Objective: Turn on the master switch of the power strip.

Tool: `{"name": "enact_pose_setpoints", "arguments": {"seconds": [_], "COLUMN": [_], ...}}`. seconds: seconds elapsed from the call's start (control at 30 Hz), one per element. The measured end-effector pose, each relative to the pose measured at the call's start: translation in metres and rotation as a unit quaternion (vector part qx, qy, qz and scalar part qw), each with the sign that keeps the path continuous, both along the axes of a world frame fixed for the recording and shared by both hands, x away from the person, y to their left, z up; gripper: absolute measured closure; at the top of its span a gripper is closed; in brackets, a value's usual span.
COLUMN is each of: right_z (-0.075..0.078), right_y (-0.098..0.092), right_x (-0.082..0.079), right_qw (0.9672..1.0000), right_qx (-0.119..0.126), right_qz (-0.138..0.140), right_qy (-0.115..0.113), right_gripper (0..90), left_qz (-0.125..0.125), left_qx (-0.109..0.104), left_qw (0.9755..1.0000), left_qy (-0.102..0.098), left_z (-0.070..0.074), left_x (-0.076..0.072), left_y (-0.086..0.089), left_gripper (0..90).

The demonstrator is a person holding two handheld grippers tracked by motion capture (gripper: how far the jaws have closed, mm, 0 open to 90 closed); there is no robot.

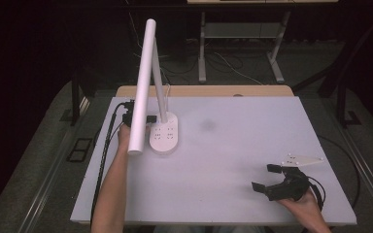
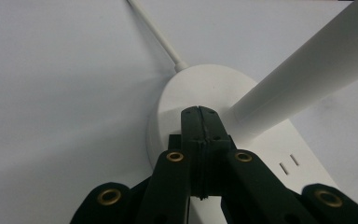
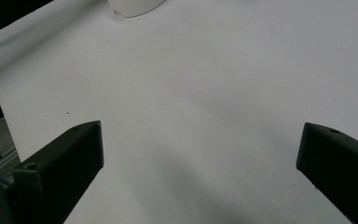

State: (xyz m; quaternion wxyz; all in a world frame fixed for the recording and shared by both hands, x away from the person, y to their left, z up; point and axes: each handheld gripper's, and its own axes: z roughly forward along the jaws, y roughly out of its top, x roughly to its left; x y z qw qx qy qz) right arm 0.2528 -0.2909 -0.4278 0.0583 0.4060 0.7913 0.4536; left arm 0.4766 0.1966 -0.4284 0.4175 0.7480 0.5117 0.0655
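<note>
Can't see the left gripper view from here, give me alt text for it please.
The left gripper, black fingers shut together with nothing between them, rests its tips on the white oval plastic lamp base. The lamp's white round arm rises to the upper right, a thin white cord runs away over the white table.

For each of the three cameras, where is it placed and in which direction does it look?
High view: above the person's side, looking forward and down on the white table; both forearms, left tool and right tool show.
Left gripper view: on the left tool, looking along its shut jaws, tips over the lamp base.
Right gripper view: on the right tool, looking along its open jaws over bare table.
Shared: the high and left gripper views both show the lamp base.
</note>
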Motion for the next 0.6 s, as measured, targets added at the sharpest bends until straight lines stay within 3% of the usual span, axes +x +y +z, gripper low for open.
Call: {"name": "enact_pose_setpoints", "arguments": {"seconds": [0.27,0.4,0.53,0.6], "right_z": [-0.001,-0.001,-0.001,-0.001], "right_y": [0.002,0.001,0.000,0.000], "right_x": [0.001,0.001,0.002,0.001], "right_qw": [1.0000,1.0000,1.0000,1.0000], "right_qx": [-0.005,-0.001,-0.001,0.000], "right_qz": [0.001,-0.001,-0.001,-0.002], "right_qy": [0.000,-0.001,-0.001,0.000], "right_gripper": [0.0,0.0,0.0,0.0], "left_qz": [-0.001,-0.002,0.003,0.005], "left_qx": [0.020,0.051,0.052,0.068], "left_qw": [0.9998,0.9985,0.9984,0.9973], "left_qy": [-0.009,-0.020,-0.022,-0.027], "left_z": [0.002,0.004,0.004,0.005], "left_x": [-0.001,-0.004,-0.005,-0.007], "left_y": [-0.004,-0.010,-0.011,-0.014], "left_gripper": [90.0,90.0,90.0,90.0]}}
